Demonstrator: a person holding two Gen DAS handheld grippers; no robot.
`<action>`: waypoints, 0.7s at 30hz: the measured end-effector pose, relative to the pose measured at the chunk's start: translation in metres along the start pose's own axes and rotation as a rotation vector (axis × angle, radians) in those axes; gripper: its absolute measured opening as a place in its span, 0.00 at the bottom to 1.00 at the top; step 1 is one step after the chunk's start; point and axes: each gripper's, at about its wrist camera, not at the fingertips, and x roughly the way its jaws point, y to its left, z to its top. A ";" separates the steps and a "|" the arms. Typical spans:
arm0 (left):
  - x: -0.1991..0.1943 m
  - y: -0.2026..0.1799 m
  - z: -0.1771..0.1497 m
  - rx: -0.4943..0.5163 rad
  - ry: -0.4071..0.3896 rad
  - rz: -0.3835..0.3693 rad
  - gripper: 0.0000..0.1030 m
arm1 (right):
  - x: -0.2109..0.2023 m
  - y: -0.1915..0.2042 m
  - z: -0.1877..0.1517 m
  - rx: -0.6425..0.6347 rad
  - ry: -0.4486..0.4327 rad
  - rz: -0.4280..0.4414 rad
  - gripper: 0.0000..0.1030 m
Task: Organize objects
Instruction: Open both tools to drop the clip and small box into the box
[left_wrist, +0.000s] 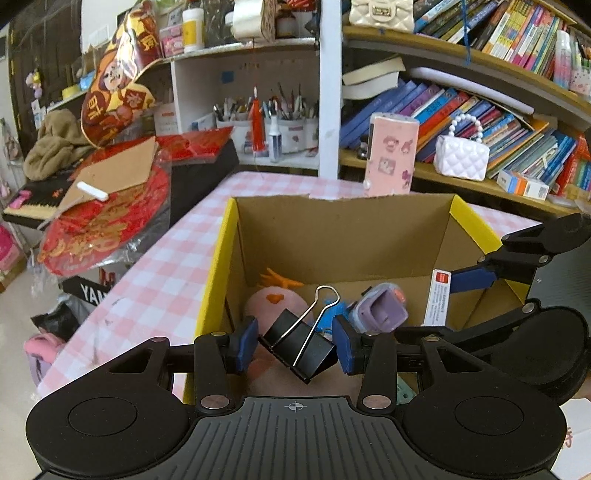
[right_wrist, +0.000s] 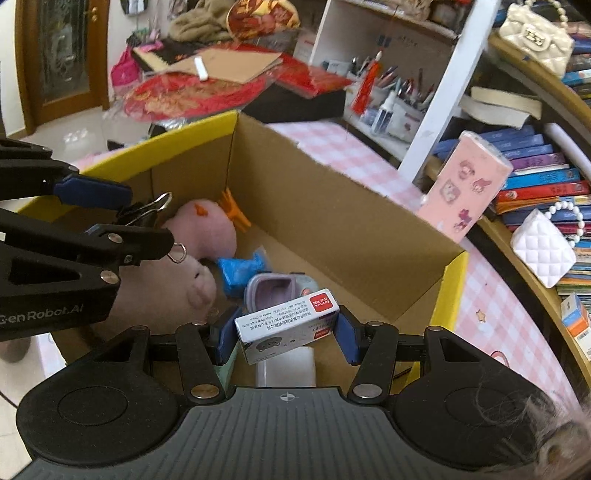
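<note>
- left gripper (left_wrist: 295, 345) is clamped tight on a black binder clip (left_wrist: 301, 341), wire handles poking up toward 12 o'clock, right over the cardboard box (left_wrist: 343, 236)
- right gripper (right_wrist: 284, 332) is squeezing a small white carton (right_wrist: 286, 325) with a red label, tilted, above the box's near end
- in the box: pink plush (right_wrist: 207, 229) at 10 o'clock, purple toy (right_wrist: 273, 290) dead center in the right wrist view
- box sits on the pink checked tablecloth (left_wrist: 166, 266)
</note>
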 end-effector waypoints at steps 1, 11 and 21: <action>0.000 -0.001 0.000 0.006 -0.003 0.002 0.42 | 0.001 0.000 0.000 -0.004 0.007 0.002 0.50; -0.001 -0.007 0.000 0.018 -0.017 -0.004 0.41 | 0.003 0.001 0.000 -0.011 0.027 0.007 0.50; -0.033 0.000 0.009 -0.036 -0.146 0.030 0.50 | -0.030 -0.004 0.003 0.098 -0.119 -0.044 0.53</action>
